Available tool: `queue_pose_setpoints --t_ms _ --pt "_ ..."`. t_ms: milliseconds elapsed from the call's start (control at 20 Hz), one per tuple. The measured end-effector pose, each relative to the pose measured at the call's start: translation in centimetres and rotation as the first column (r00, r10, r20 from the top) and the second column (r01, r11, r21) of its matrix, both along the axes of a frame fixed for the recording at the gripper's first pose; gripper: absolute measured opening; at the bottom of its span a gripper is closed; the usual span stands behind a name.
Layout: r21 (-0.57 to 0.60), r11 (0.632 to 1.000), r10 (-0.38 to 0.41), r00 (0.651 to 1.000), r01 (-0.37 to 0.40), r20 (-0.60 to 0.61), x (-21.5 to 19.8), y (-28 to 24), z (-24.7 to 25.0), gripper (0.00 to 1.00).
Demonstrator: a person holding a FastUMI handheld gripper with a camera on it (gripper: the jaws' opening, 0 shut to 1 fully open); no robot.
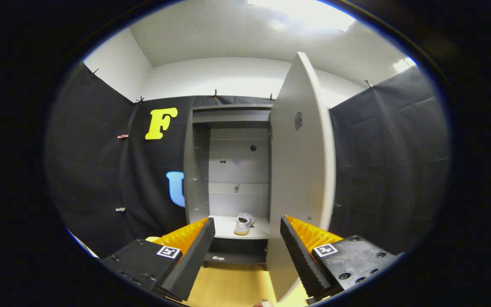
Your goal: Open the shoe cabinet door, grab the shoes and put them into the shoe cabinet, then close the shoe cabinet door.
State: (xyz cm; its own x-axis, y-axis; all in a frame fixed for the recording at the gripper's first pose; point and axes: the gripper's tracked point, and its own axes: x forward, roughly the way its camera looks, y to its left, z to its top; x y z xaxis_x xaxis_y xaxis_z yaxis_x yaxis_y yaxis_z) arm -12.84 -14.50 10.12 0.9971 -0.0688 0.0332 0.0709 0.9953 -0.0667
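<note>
While the gripper [247, 226] hangs in the air with its two fingers spread wide and nothing between them, a strip of pale wooden floor [232, 285] shows directly below the gap. A small rounded thing, too cut off to identify, pokes in at the very nearest edge of that floor.

Just ahead of the right finger stands the cabinet door [301, 170], tall and light grey, swung fully open and seen nearly edge-on. Its lower corner reaches down to the floor beside that finger, so the door partly blocks the right side of the opening. A small dark oval marks its upper face.

Beyond the fingertips lies the shoe cabinet [196, 170], open and grey inside, with a row of peg holes along its left wall and a few dark spots on its back panel. A single pale shoe [244, 223] rests on the lower shelf, toward the shelf's front edge and near its middle, straight ahead between the two fingers and well apart from them. Under that shelf, in a darker compartment, sits a small white object, too small to identify.

Black cloth walls close in the booth on both sides.
</note>
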Motion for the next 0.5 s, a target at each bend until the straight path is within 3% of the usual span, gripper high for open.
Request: queue_pose_setpoints --t_ms 300,500 --pt "0.033 0.999 -0.002 1.0 0.002 -0.008 -2.6 -8.7 -1.3 0.97" --pt "0.077 0.997 0.02 1.0 -0.018 -0.022 -0.9 -13.1 -3.3 0.97"
